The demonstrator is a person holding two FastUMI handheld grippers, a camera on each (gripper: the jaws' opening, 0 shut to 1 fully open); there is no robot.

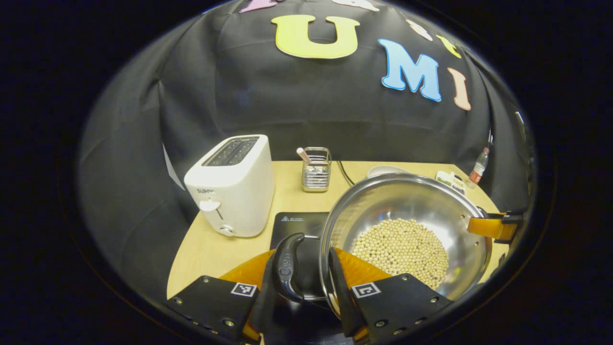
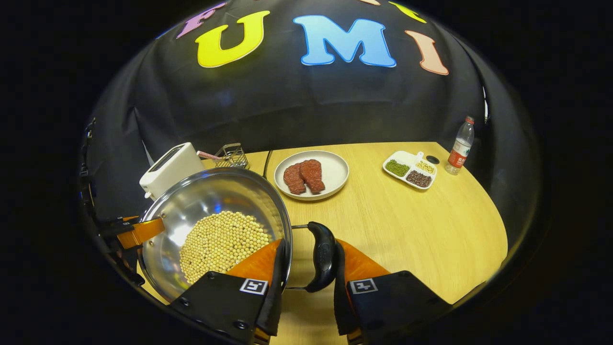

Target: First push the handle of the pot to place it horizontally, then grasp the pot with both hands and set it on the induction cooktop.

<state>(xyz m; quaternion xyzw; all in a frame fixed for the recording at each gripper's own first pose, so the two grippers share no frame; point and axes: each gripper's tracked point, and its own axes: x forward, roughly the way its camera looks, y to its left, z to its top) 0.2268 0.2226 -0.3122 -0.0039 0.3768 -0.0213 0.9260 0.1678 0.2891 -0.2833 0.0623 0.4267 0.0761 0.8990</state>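
The steel pot is sitting tilted a bit, shiny inside, with a heap of pale soybeans pooling in the bottom. Its two black loop handles are sticking out on opposite sides. Under it, the black induction cooktop is lying flat on the wooden table, right beside the pot's near edge.

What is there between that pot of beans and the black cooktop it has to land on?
Nothing visible. The pot is held by both handles, left tongs and right tongs, over the induction cooktop. The toaster stands beside the cooktop's far left corner, off it.
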